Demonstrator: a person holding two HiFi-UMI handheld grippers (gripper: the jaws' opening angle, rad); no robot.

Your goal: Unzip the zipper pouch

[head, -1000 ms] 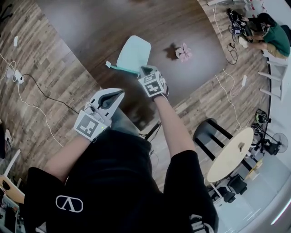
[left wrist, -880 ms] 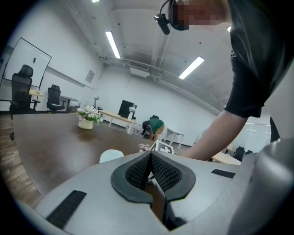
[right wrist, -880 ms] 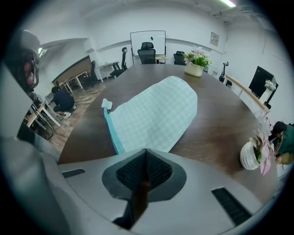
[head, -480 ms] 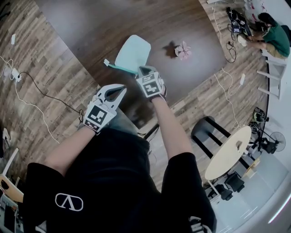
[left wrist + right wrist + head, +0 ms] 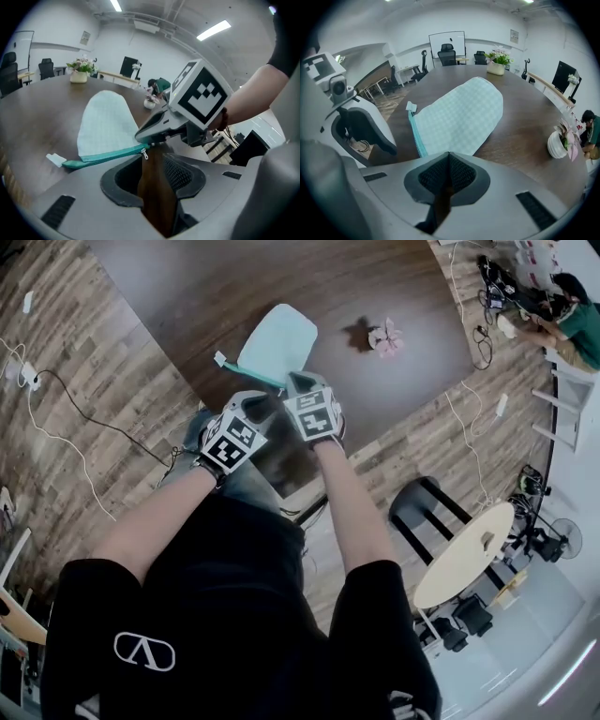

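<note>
A mint checked zipper pouch [image 5: 277, 338] lies on the dark wooden table [image 5: 187, 296], its teal zipper [image 5: 103, 158] along the near edge. My right gripper [image 5: 298, 381] is shut on the pouch's near corner, at the zipper's end [image 5: 449, 154]. My left gripper [image 5: 258, 401] sits close beside it. Its jaws have just been opening and stand apart, with only table showing between them [image 5: 153, 161]. The small metal zipper pull [image 5: 146, 153] hangs just ahead of the left fingertips, and the pads do not press on it. A white tag [image 5: 411, 107] sticks out at the zipper's far end.
A small pot of pink flowers [image 5: 382, 338] stands on the table right of the pouch. The table's edge runs just under my grippers. On the floor to the right are a black stool [image 5: 422, 507] and a round table [image 5: 469, 554]. A seated person [image 5: 572, 320] is at the far right.
My left gripper has moved from beside my body towards the pouch and now sits next to the right gripper at the zipper's end. The right gripper and the pouch have stayed in place.
</note>
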